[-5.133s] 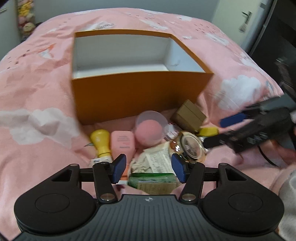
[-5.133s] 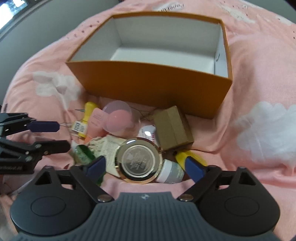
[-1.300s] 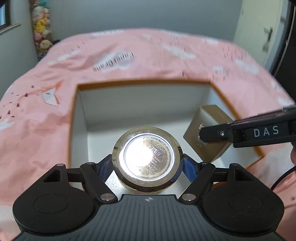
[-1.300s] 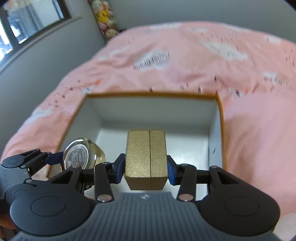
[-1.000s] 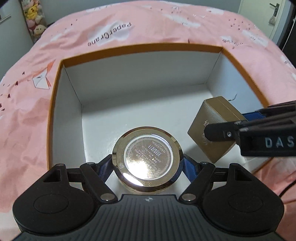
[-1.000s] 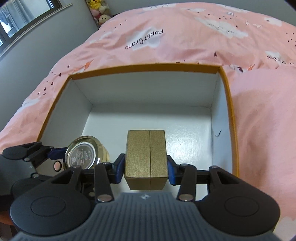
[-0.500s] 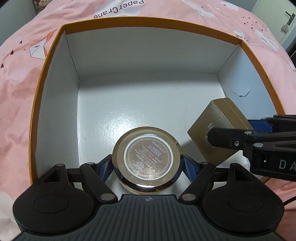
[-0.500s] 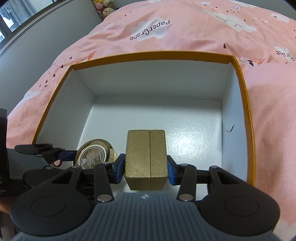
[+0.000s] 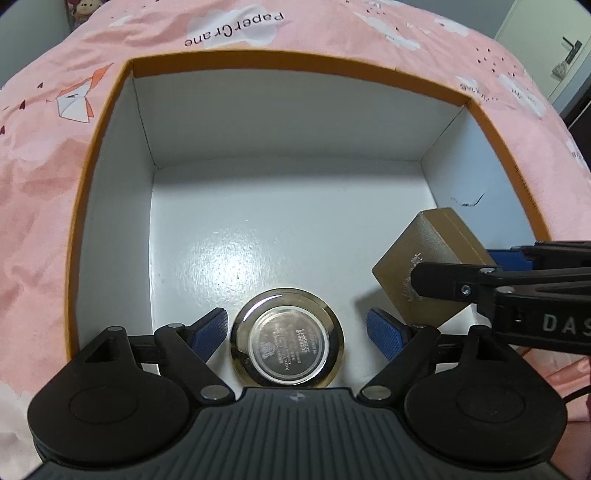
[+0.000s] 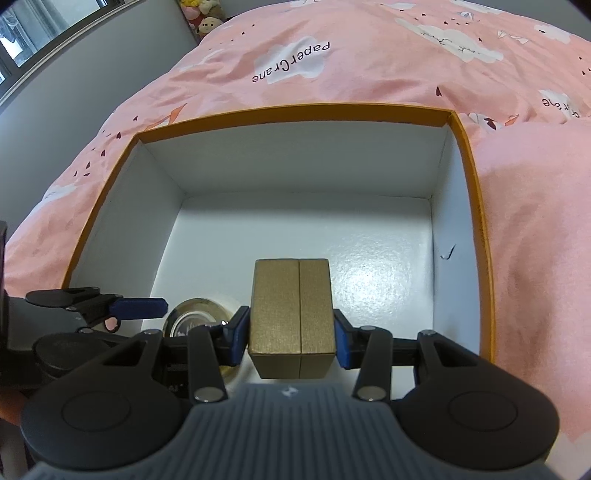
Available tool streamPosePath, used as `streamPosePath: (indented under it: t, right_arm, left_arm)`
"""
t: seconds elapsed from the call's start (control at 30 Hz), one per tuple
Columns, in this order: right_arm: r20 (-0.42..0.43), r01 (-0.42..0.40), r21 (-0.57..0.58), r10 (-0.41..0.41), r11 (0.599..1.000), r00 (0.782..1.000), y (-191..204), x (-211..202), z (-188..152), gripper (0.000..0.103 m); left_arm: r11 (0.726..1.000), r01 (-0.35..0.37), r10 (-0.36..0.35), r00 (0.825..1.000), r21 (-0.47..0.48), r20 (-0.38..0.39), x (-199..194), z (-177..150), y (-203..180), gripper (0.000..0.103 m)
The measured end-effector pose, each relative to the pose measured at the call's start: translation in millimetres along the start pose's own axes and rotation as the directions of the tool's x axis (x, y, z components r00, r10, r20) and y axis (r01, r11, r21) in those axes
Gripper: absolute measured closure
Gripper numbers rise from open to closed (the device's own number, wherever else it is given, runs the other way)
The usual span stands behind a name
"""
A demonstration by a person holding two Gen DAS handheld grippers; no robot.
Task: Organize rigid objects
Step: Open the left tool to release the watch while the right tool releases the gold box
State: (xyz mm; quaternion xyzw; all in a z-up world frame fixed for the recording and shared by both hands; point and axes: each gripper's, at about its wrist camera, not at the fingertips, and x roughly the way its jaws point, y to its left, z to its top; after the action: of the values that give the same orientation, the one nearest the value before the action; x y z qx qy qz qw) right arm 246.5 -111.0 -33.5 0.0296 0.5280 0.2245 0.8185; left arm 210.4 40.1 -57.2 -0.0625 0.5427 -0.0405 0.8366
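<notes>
Left gripper (image 9: pixel 295 332) is hanging w/ its blue pads (image 9: pixel 210 334) spread wide, not touching anything. The round gold-rimmed tin w/ a silver printed lid (image 9: pixel 287 349) is sitting between them, gap on both sides, resting on the white glossy floor near the front wall of the orange cardboard box w/ white interior (image 9: pixel 107 155).

Right gripper (image 10: pixel 291 334) is squeezing a small gold textured cardboard box w/ a centre seam (image 10: pixel 291 306), blue pads pressing on its left & right faces. The box is hanging inside the orange box's opening, toward the front right; can't tell if it's touching the floor. In the left wrist view the gold box (image 9: pixel 424 266) is showing tilted, one corner pointing down, to the right of the tin & apart from it.

Orange box is sitting on a pink bedspread w/ white clouds & "PaperCrane" print (image 10: pixel 406 55). Plush toys (image 10: pixel 203 14) are sitting at the far corner by the grey wall.
</notes>
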Motion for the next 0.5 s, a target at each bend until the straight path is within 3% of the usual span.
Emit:
streamPosePath:
  t: [0.17,0.27,0.33,0.47,0.5]
  right_arm:
    - [0.013,0.008,0.028,-0.008,1.0,1.0,-5,-2,2,0.058]
    - [0.017,0.011,0.034,-0.011,0.999,1.0,-6,-4,4,0.058]
    - [0.014,0.01,0.029,-0.01,1.0,1.0,-4,-4,3,0.058]
    - [0.004,-0.001,0.025,0.001,1.0,1.0,1,-1,1,0.058]
    - [0.003,-0.001,0.024,0.0,1.0,1.0,3,1,0,0.058]
  left_arm:
    - [1.0,0.011,-0.012,0.995,0.005,0.101,-28,-4,-2,0.018]
    - [1.0,0.013,-0.01,0.979,-0.014,0.202,-48,-8,-1,0.021]
    - [0.999,-0.014,0.024,0.959,-0.038,0.283,-64,-12,2,0.021]
    - [0.985,-0.02,0.094,0.895,-0.171,0.436,-91,-25,20,0.021]
    - [0.98,-0.022,0.108,0.892,-0.196,0.439,-93,-24,24,0.021]
